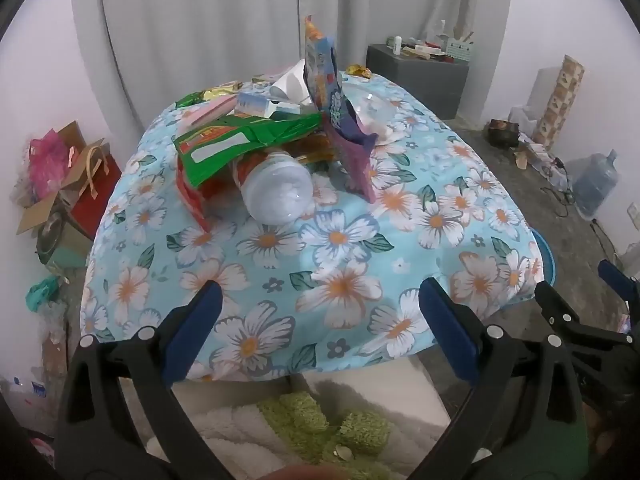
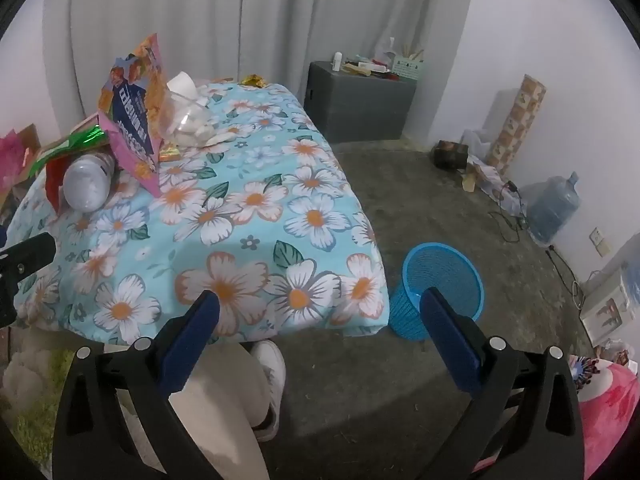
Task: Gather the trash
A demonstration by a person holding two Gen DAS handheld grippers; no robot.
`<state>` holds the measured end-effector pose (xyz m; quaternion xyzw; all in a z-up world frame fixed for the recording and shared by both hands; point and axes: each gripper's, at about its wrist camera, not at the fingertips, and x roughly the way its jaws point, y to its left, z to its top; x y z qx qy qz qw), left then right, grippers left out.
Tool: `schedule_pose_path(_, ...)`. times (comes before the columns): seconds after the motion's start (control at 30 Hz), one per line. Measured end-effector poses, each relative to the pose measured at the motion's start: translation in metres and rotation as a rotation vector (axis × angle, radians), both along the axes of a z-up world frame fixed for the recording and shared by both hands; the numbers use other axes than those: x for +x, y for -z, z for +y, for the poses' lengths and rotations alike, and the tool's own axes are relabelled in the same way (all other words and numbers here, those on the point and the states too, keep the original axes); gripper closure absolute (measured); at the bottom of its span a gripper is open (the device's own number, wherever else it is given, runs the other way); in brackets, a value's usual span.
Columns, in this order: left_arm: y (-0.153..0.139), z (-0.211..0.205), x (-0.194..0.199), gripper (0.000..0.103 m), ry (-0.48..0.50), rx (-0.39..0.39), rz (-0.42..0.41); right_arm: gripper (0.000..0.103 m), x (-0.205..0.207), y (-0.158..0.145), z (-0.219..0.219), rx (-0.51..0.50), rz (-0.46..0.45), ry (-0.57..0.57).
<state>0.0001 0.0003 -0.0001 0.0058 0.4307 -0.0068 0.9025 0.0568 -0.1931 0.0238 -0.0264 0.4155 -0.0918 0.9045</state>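
Your left claw (image 1: pixel 320 308) and right claw (image 2: pixel 320 316) both stand apart, holding nothing. One clear plastic bottle (image 1: pixel 278 190) lies mid-frame on the floral tabletop (image 1: pixel 360 248), base toward you, long axis running away under one green wrapper (image 1: pixel 240 140). One blue basket (image 2: pixel 440 284) stands lower right.

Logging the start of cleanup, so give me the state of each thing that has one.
left gripper: open, empty
right gripper: open, empty
plastic bottle: lying on its side
snack bag: standing upright
blue basket: upright on the floor
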Motion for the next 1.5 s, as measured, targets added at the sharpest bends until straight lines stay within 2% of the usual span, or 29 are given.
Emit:
schedule_pose_path(0.83, -0.004, 0.010, 0.000, 0.009, -0.057, 0.000, -0.028, 0.005, -0.015, 0.002, -0.022, -0.042, 0.011, 0.064)
schedule_pose_path(1.5, 0.000, 0.016, 0.001, 0.009, -0.073, 0.004, -0.017, 0.005, -0.014, 0.001, -0.019, -0.040, 0.000, 0.053)
